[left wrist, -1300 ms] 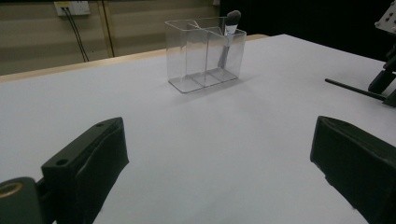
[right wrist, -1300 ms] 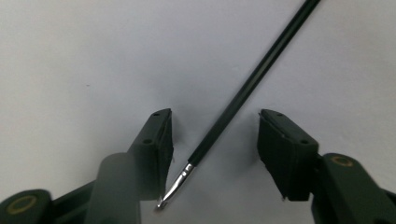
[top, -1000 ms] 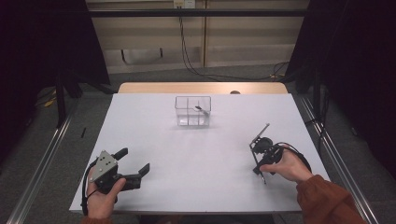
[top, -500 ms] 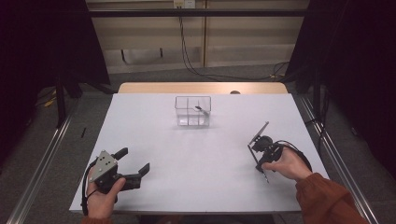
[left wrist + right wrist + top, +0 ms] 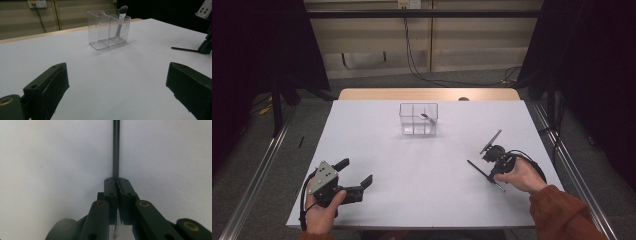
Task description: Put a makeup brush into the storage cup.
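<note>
A thin dark brush handle (image 5: 116,147) lies flat on the white table (image 5: 422,165), at the right in the high view (image 5: 476,167). My right gripper (image 5: 116,180) points down at it; its jaws have just been closing and now pinch the handle's near end. In the high view that gripper (image 5: 491,174) sits in a hand at the right. My left gripper (image 5: 356,171) rests at the front left, open wide with nothing between its jaws (image 5: 117,75). A clear divided box (image 5: 418,120) stands at the far middle with a dark-headed brush (image 5: 121,17) leaning inside.
A wooden strip (image 5: 427,94) borders the table's far edge. Metal rails (image 5: 254,180) run along both sides on the floor, and cables (image 5: 432,75) lie behind the table. The right gripper (image 5: 206,45) stands at the right edge of the left gripper view.
The right gripper's jaws have come together on the thin handle. Both hands have stayed where they were, and the left gripper is unchanged.
</note>
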Action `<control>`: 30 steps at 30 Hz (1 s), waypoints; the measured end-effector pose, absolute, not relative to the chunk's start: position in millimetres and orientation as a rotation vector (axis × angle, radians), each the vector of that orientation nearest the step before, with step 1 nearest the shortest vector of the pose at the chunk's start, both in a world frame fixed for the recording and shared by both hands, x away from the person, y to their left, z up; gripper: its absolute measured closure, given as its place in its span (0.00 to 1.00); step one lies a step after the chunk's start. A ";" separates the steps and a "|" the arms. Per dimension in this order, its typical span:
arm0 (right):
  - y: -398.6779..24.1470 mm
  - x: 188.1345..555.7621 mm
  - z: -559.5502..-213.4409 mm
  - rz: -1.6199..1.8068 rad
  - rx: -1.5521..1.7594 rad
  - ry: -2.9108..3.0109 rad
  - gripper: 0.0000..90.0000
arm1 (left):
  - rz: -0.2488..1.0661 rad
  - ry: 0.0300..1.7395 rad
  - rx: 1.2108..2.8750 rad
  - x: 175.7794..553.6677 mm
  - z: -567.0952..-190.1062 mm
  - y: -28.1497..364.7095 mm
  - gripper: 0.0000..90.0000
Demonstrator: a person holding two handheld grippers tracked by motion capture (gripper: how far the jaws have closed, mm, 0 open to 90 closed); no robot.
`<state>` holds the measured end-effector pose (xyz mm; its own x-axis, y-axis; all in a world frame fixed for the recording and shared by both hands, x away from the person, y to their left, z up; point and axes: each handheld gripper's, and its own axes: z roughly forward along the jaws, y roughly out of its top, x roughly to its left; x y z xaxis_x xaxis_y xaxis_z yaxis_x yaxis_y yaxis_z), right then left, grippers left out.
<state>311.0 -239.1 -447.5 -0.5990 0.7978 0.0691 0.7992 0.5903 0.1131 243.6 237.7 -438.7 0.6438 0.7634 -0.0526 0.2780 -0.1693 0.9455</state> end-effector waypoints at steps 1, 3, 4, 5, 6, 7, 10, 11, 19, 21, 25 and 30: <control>-240.3 311.2 -447.4 -0.215 -1.401 -2.787 0.97 | 0.540 0.849 1.736 243.6 -438.8 237.6 0.05; -242.1 311.8 -447.1 -0.230 -1.405 -2.771 0.97 | 0.539 0.848 1.739 243.5 -438.5 237.8 0.05; -243.0 311.9 -447.2 -0.239 -1.403 -2.766 0.97 | 0.539 0.847 1.739 243.5 -438.5 237.8 0.05; -243.6 312.0 -447.1 -0.242 -1.401 -2.768 0.97 | 0.541 0.847 1.737 243.5 -438.7 237.7 0.05; -243.9 311.9 -446.9 -0.246 -1.400 -2.766 0.97 | 0.540 0.848 1.737 243.6 -438.7 237.8 0.05; -244.4 311.8 -446.6 -0.247 -1.400 -2.764 0.97 | 0.540 0.848 1.737 243.7 -438.8 237.8 0.05; -245.7 310.4 -445.8 -0.270 -1.391 -2.762 0.97 | 0.539 0.847 1.741 243.6 -438.7 238.0 0.05; -246.2 309.5 -444.8 -0.283 -1.397 -2.766 0.97 | 0.540 0.846 1.740 243.6 -438.8 237.9 0.05; -258.9 305.9 -432.0 -0.473 -1.483 -2.759 0.97 | 0.541 0.846 1.742 243.2 -438.5 238.3 0.05; -261.4 304.9 -429.4 -0.530 -1.495 -2.749 0.97 | 0.543 0.847 1.740 243.4 -438.7 238.2 0.05; -265.1 303.1 -425.8 -0.627 -1.528 -2.750 0.97 | 0.539 0.848 1.743 243.4 -439.0 238.0 0.05; -265.2 297.2 -425.5 -0.823 -1.470 -2.769 0.97 | 0.542 0.847 1.741 243.2 -438.9 238.2 0.05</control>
<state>297.2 -265.2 -425.5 -0.5848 0.7981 0.1451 0.7478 0.4611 0.4777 243.2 238.2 -438.9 0.6435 0.7639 -0.0485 0.2760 -0.1725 0.9456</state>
